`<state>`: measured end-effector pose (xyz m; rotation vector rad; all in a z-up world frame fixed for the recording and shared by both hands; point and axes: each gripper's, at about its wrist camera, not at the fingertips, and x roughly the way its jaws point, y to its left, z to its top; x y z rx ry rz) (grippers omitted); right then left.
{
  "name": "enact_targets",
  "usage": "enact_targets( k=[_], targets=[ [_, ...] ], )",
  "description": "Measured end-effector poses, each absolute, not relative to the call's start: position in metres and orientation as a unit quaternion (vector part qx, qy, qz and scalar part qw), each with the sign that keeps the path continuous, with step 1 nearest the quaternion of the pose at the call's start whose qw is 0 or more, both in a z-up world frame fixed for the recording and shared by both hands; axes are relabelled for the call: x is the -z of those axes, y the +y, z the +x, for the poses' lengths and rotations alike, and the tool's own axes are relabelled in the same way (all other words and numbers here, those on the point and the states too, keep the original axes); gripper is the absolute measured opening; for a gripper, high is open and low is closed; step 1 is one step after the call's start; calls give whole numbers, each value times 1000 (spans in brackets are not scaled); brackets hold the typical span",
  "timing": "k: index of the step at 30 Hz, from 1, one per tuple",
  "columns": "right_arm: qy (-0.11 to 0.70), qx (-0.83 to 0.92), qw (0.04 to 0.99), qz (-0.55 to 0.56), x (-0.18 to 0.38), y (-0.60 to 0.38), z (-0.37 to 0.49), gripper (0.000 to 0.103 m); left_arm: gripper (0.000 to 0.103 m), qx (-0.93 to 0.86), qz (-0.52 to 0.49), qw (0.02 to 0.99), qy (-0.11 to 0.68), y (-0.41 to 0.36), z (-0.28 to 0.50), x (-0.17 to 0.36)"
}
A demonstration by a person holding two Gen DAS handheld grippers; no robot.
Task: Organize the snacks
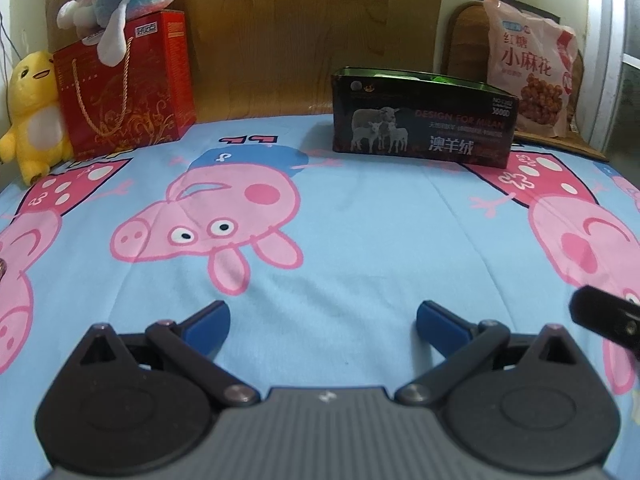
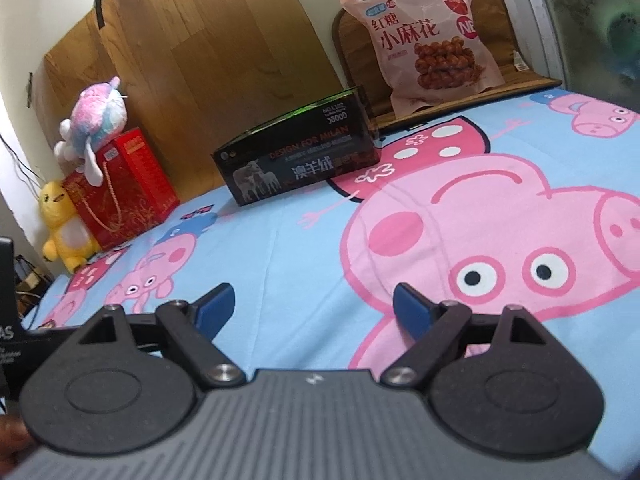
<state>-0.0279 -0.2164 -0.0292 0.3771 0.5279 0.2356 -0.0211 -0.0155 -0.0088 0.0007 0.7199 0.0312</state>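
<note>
Snack bag (image 2: 426,40) stands at the far end of the bed, leaning on a brown cushion (image 2: 516,60) against the wall. Pink, puffy, printed with fried twists. Just beside it, nearer the middle, an open-topped dark box (image 2: 300,156) sits on the sheet (image 2: 288,248); probable destination, judging by the task.

Risks from here:
- Bag is soft and air-filled. A pinch on the belly may slip or crush the contents; the top seam looks the safer hold.
- It is only propped. A nudge from the side could tip it flat onto the cushion or down behind the box.
- Box is light card on a soft mattress. Pressing the bag in may shove or topple it unless the other claw steadies it.
- Bag looks taller than the box is deep, so it may hang over the rim and fall out.
- The two claws are near each other; the right one's edge shows in the left view, so crossing paths could knock them together.

Pose: right claw (image 2: 314,306) released, fingers spread wide, nothing between, tilted gently down over the sheet, well short of the bag. Left claw (image 1: 322,322) likewise released and empty, pitched more steeply at the bed, box ahead.

Red gift bag (image 1: 124,92) and plush toys sit far left, clear of the work.
</note>
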Motion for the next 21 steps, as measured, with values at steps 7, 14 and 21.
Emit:
enact_targets(
  k=[7,14,21],
  targets=[
    [281,-51,942,178,25,-202,-22,88,103,9,-22,938,345,-8,-21,7],
    [278,7,941,195,23,-208,-34,88,103,7,-14,938,346,-11,-21,8],
    [277,9,940,200,29,-219,-53,88,103,-5,2,936,351,-18,-18,9]
  ],
)
